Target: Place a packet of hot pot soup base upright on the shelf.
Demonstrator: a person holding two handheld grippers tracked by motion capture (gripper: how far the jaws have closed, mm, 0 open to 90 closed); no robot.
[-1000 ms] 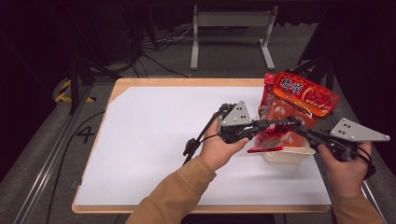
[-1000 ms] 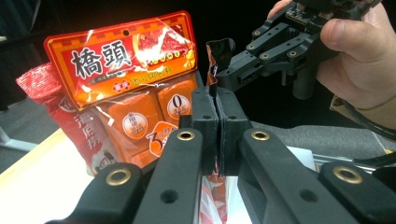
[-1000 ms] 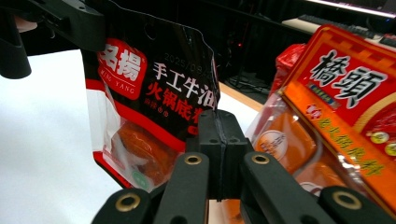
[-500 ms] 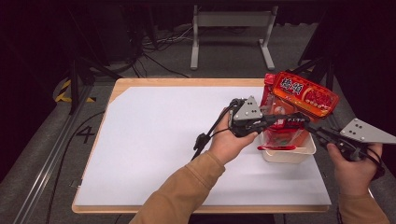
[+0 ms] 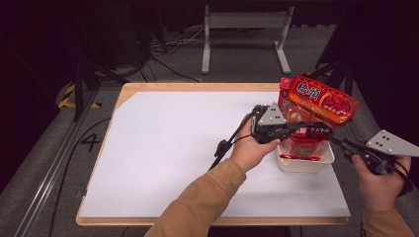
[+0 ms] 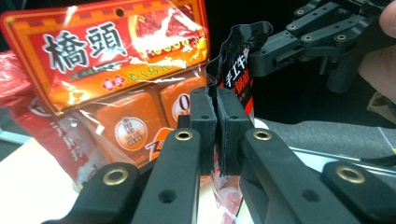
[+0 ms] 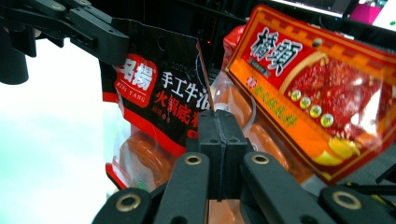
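High view: I see a white sheet on the wooden table [image 5: 148,91], and at right of centre a white tub [image 5: 304,163] with a glossy red pouch [image 5: 307,143] standing in it. Behind it leans a crinkly orange bag [image 5: 321,101]. My left gripper [image 5: 323,131] reaches in level from the left, forearm rising from the bottom edge, and is clamped on the pouch's top. My right gripper [image 5: 341,143] comes in from the lower right, also at the pouch.

Left gripper view: my black jaws meet at centre, pinching the pouch's [image 6: 236,65] thin film edge. The orange bag [image 6: 107,51] takes up the upper left.

Right gripper view: my jaws are closed on the pouch's [image 7: 163,93] right edge. The left gripper [image 7: 107,42] holds its upper left corner.
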